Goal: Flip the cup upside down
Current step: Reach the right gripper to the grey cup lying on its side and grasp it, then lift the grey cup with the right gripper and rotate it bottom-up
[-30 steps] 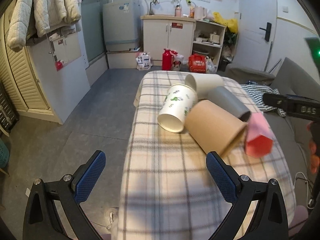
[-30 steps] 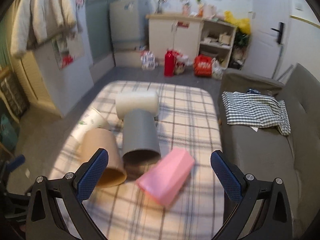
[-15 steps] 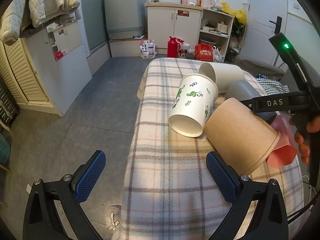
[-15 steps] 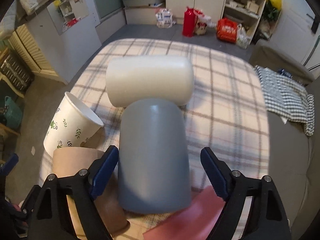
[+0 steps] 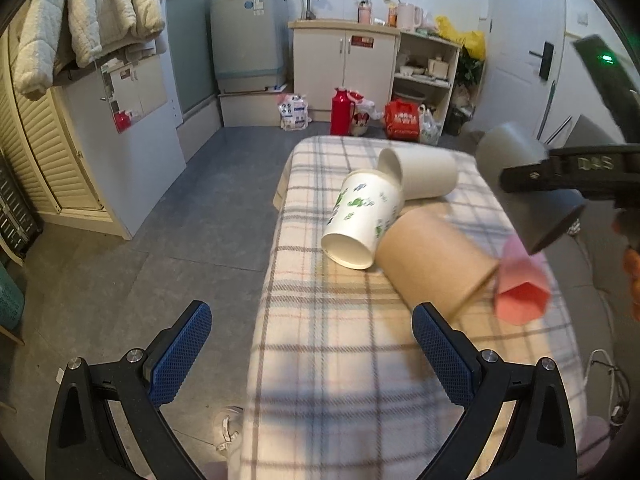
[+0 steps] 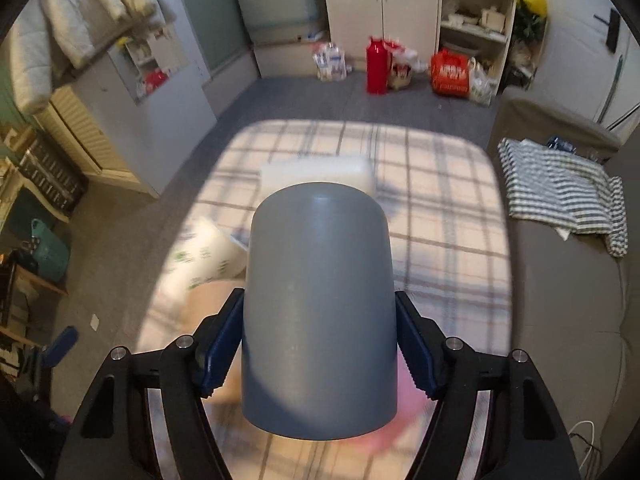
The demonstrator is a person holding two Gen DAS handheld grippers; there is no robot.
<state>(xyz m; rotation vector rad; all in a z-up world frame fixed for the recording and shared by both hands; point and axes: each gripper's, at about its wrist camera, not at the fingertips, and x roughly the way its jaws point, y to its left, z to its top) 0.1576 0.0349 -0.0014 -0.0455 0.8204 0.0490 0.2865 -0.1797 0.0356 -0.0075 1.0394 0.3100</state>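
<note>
My right gripper [image 6: 319, 354] is shut on a grey cup [image 6: 320, 304] and holds it in the air above the plaid table, closed base pointing away from the camera. In the left wrist view the grey cup [image 5: 524, 188] hangs tilted at the right, clamped by the right gripper's finger [image 5: 568, 172]. My left gripper [image 5: 312, 354] is open and empty over the table's near edge. A brown cup [image 5: 432, 260], a white leaf-print cup [image 5: 362, 220], a plain white cup [image 5: 420, 172] and a pink cup [image 5: 520, 288] lie on their sides.
The plaid table [image 5: 340, 360] has its left edge over a grey floor [image 5: 192, 216]. A grey sofa [image 6: 568, 320] with a striped cloth [image 6: 564, 184] stands to the right. Cabinets [image 5: 344, 68] and red bags stand at the far wall.
My right gripper has closed on the grey cup and lifted it off the table. My left gripper has drawn back a little and stays open.
</note>
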